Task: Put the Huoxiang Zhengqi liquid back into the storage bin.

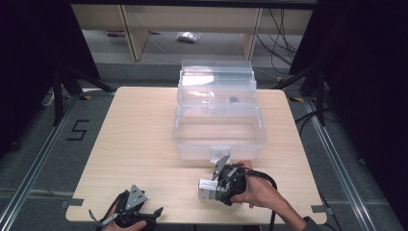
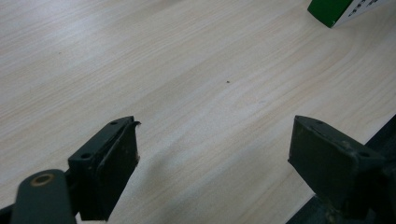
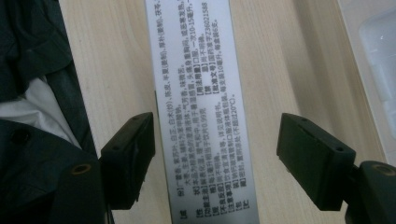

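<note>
Between the right gripper [image 3: 215, 149]'s two black fingers [image 3: 130, 158] lies a long white carton printed with small dark text [image 3: 201, 112]; one finger sits close against its edge, the other stands apart from it with bare wood between, so the fingers are spread wide and whether either pad presses is hard to tell. The carton's far and near ends are cut off there. In the high view the right gripper [image 1: 216, 188] covers most of the carton [image 1: 208, 188], which rests on the pale wooden tabletop [image 1: 139, 139] just before the clear plastic lidded box [image 1: 219, 130]. The left gripper [image 2: 215, 154] has its fingers wide apart over bare wood; a green-and-white box corner [image 2: 336, 9] is cropped at the frame's top.
</note>
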### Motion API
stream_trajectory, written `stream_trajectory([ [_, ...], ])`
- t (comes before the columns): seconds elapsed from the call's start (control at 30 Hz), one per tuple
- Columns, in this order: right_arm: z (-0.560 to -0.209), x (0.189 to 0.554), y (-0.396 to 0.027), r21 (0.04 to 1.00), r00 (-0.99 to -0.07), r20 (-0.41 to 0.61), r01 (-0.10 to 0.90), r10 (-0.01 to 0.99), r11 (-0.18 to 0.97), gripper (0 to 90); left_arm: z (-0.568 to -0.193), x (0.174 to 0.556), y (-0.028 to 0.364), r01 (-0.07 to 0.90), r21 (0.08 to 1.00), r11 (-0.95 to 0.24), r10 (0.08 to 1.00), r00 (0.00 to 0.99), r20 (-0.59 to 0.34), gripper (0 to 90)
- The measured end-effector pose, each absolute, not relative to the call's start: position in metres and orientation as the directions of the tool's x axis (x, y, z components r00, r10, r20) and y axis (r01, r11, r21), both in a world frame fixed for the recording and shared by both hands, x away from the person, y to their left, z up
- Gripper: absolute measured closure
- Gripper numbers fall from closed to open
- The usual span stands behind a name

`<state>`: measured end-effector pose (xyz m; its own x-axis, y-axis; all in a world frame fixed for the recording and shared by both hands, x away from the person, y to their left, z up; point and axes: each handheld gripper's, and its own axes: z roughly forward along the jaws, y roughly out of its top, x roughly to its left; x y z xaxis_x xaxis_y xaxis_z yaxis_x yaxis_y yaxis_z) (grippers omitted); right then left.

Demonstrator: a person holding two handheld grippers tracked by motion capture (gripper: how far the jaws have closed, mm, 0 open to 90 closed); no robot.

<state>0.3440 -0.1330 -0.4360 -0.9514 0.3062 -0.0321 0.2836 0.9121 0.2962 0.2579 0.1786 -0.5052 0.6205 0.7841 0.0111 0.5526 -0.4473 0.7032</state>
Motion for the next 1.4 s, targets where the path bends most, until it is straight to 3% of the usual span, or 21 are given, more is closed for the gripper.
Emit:
stream_trajectory([
  [0.67, -0.444, 0.348, -0.131, 0.234, -0.954, -0.047, 0.278, 0.296, 0.932, 38.9, -0.506, 0.258, 0.178, 0.553, 0.705, -0.444, 0.786, 0.619, 0.010, 15.0],
  [0.73, -0.446, 0.352, -0.131, 0.251, -0.969, -0.051, 0.222, 0.242, 0.942, 40.9, -0.505, 0.258, 0.178, 0.551, 0.701, -0.453, 0.786, 0.617, 0.023, 15.0],
  [0.87, -0.446, 0.349, -0.130, 0.221, -0.958, -0.045, 0.266, 0.282, 0.938, 43.9, -0.505, 0.258, 0.179, 0.552, 0.701, -0.450, 0.783, 0.621, 0.014, 15.0],
  [1.27, -0.447, 0.352, -0.127, 0.203, -0.977, -0.010, 0.207, 0.213, 0.957, 63.3, -0.507, 0.258, 0.177, 0.549, 0.713, -0.436, 0.798, 0.602, 0.024, 15.0],
  [1.4, -0.443, 0.353, -0.128, 0.192, -0.973, -0.017, 0.222, 0.229, 0.956, 64.4, -0.505, 0.258, 0.179, 0.555, 0.704, -0.443, 0.787, 0.617, 0.009, 15.0],
])
